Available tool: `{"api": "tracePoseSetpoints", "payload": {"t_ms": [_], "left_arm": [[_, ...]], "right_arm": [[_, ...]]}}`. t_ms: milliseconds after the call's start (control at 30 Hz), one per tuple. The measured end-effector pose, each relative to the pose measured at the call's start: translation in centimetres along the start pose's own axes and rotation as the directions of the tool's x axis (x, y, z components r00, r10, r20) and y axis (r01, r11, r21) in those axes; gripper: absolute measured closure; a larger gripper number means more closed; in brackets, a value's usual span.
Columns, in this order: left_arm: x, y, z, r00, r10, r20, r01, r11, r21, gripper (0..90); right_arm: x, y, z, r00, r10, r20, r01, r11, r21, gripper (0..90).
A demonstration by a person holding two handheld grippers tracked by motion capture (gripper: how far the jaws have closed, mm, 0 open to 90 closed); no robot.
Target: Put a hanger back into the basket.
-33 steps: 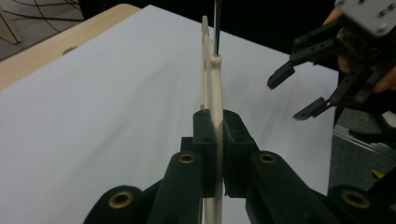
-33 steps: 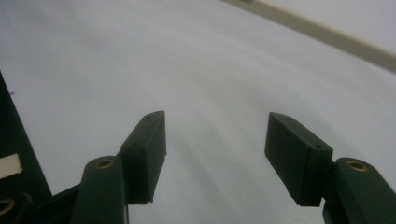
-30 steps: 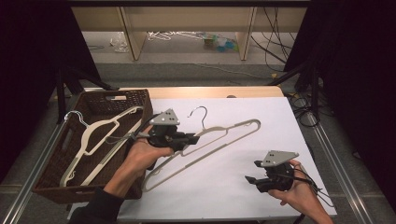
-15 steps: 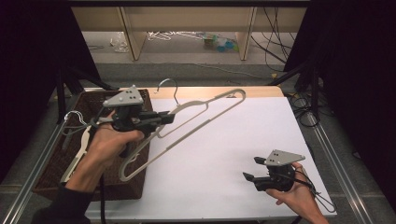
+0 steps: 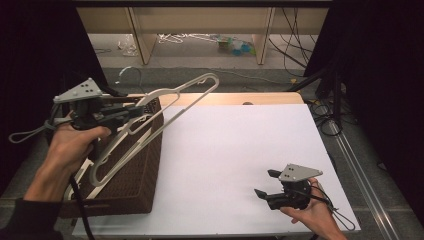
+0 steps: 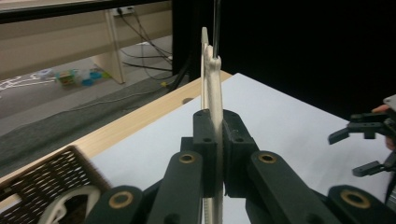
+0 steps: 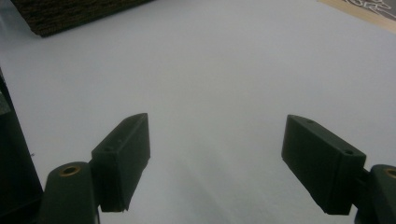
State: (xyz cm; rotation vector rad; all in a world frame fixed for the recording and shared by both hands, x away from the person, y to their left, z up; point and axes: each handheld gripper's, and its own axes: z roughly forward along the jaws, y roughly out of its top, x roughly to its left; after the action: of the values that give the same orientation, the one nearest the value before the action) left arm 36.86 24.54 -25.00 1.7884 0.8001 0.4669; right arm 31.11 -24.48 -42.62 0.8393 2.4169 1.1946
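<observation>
A cream plastic hanger [image 5: 190, 89] with a metal hook hangs tilted in the air, its lower end over the brown wicker basket [image 5: 140, 165] at the table's left. My left gripper [image 5: 131, 112] is shut on the hanger near its neck. In the left gripper view the hanger [image 6: 214, 93] stands edge-on, pinched between the jaws of the left gripper [image 6: 218, 140]. My right gripper [image 5: 265, 184] rests low at the front right of the white sheet, open with nothing in it. The right gripper view has its jaws [image 7: 217, 154] wide apart over bare white surface.
Another pale hanger [image 5: 80, 175] lies inside the basket. The white sheet [image 5: 240, 145] covers most of the wooden table [image 5: 240, 98]. Cables run along the right side. Beyond the far edge, loose hangers [image 5: 185, 37] lie on the floor by wooden shelving.
My left gripper has lifted the hanger off the white sheet and carried it up and left until it is over the basket. The right gripper has stayed where it was, open.
</observation>
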Motion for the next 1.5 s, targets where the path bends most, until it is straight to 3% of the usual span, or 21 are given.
{"api": "tracePoseSetpoints", "payload": {"t_ms": [33, 267, 367, 467, 700, 1000, 1133, 1333, 1467, 1500], "left_arm": [[0.6, -0.1, -0.3, 0.9996, 0.025, -0.014, -0.025, 0.9996, -0.010, 85.7], [3.3, -1.8, -2.3, 0.9962, 0.034, -0.080, -0.032, 0.9988, 0.037, 85.6], [4.4, -2.5, -3.2, 0.9936, 0.018, -0.111, -0.014, 0.9990, 0.043, 85.6], [5.3, -3.2, -4.0, 0.9897, 0.039, -0.138, -0.032, 0.9983, 0.049, 85.6], [7.7, -5.0, -5.3, 0.9808, 0.010, -0.195, 0.000, 0.9988, 0.049, 85.6], [9.5, -7.4, -5.5, 0.9762, -0.029, -0.215, 0.042, 0.9973, 0.059, 85.6], [10.0, -8.2, -5.5, 0.9764, -0.025, -0.214, 0.042, 0.9965, 0.072, 85.6], [10.1, -9.4, -4.9, 0.9762, -0.046, -0.212, 0.067, 0.9931, 0.096, 85.6], [10.4, -10.4, -4.4, 0.9783, -0.036, -0.204, 0.063, 0.9900, 0.126, 85.6], [10.4, -10.7, -4.3, 0.9778, -0.051, -0.203, 0.077, 0.9893, 0.123, 85.6]], "right_arm": [[0.0, 0.0, 0.1, 1.0000, -0.002, -0.002, 0.002, 1.000, 0.010, 24.7], [0.0, -0.1, 0.3, 0.9999, -0.010, -0.005, 0.010, 1.000, 0.015, 25.3], [0.1, -0.1, 0.3, 0.9999, -0.011, -0.006, 0.011, 1.000, 0.017, 25.5], [0.1, 0.0, 0.3, 0.9999, -0.014, 0.000, 0.014, 1.000, 0.018, 25.6], [0.1, 0.0, 0.3, 0.9999, -0.013, 0.001, 0.013, 1.000, 0.021, 25.8], [0.1, 0.0, 0.3, 1.0000, -0.008, 0.000, 0.008, 1.000, 0.028, 25.8], [0.1, -0.1, 0.3, 0.9999, -0.010, -0.002, 0.010, 1.000, 0.028, 25.8], [0.1, -0.1, 0.4, 0.9999, -0.013, -0.005, 0.013, 1.000, 0.027, 25.8], [0.1, -0.1, 0.4, 0.9998, -0.017, -0.007, 0.018, 0.999, 0.033, 25.8], [0.1, -0.2, 0.5, 0.9997, -0.022, -0.009, 0.022, 0.999, 0.036, 25.8]]}}
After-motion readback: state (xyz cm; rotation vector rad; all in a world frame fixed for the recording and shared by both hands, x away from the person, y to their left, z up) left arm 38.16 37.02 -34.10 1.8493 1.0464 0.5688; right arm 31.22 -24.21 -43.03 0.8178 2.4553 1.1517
